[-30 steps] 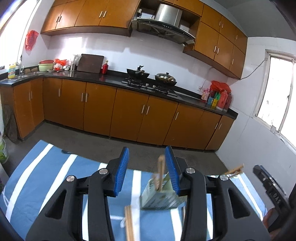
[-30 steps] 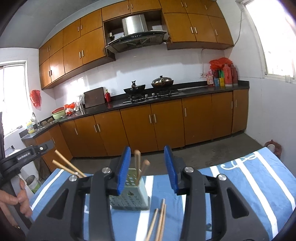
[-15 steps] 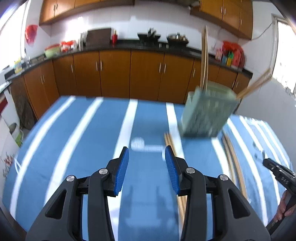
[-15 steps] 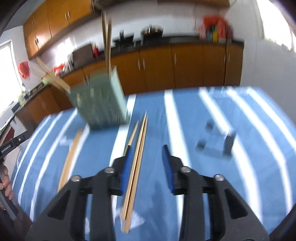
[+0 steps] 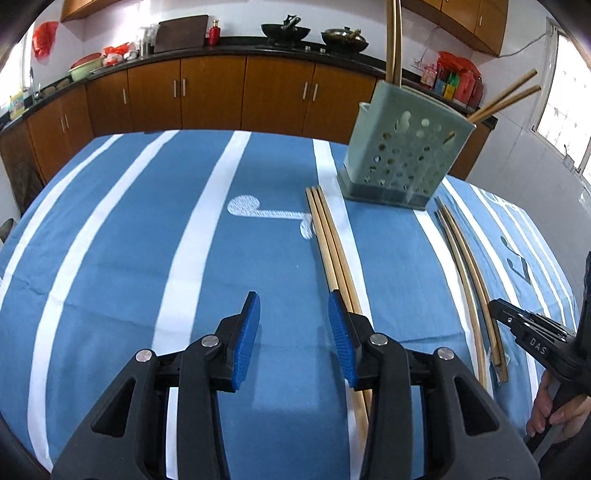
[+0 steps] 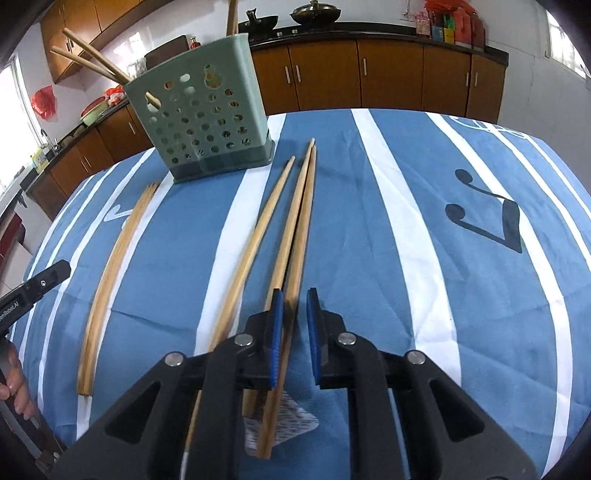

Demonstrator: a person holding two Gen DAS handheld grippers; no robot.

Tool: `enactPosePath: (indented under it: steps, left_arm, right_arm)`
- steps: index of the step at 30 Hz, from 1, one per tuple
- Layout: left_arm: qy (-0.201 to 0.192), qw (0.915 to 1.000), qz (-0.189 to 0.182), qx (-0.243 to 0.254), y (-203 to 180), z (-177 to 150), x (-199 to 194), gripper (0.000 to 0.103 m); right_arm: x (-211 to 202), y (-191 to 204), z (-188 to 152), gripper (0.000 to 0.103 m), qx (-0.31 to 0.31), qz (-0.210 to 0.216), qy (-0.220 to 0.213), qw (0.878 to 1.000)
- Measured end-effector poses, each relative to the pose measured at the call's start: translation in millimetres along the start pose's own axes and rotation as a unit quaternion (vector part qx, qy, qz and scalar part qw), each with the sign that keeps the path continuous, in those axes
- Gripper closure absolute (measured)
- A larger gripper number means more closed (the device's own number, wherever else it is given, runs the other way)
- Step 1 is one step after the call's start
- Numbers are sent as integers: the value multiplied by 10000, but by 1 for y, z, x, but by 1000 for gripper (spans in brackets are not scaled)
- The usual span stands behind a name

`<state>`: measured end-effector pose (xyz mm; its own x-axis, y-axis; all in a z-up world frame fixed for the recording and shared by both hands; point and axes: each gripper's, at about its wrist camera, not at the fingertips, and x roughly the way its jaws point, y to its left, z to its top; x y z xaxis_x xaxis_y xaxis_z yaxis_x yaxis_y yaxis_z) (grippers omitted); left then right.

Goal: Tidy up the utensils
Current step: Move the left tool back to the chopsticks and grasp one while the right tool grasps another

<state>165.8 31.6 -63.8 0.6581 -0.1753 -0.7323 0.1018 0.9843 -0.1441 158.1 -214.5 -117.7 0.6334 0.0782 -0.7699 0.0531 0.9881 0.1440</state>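
Both hand-held grippers just dropped down to the surface (image 5: 110,258). Right one (image 6: 294,332) is closing, narrow now, around 1 chopstick (image 6: 301,229); left (image 5: 293,336) hangs half-wide, empty. Holder (image 6: 207,110) sits beyond, so pickup's starting.

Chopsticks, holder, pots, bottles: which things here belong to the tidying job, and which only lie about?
Job:
- loose chopsticks on the cloth
- second loose bunch
- green holder, some chopsticks already inside

Lying about:
- pots on the stove
- cutting board
- red bottles

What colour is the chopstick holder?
Pale green holder, clearest in the right wrist view.
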Motion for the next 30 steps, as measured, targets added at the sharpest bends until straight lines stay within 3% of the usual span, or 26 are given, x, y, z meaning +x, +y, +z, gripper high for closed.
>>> enactPosePath:
  steps: [4,8,19,30]
  left_arm:
    - [85,9999,-63,-2,-2,-2,5,67]
    - [150,9998,-134,35,-5,-4,7,71]
    - [375,9984,-261,342,-21,-14,17,80]
    - [407,9980,83,484,-23,-13,26,86]
  right_arm:
    - [1,-2,1,95,-52,-308,-46,9995]
    - [1,-26,8,95,453,-694,-83,9965]
    - [1,-39,10,95,518,-749,-88,9958]
    - [0,-38,10,95,446,-759,-72,9961]
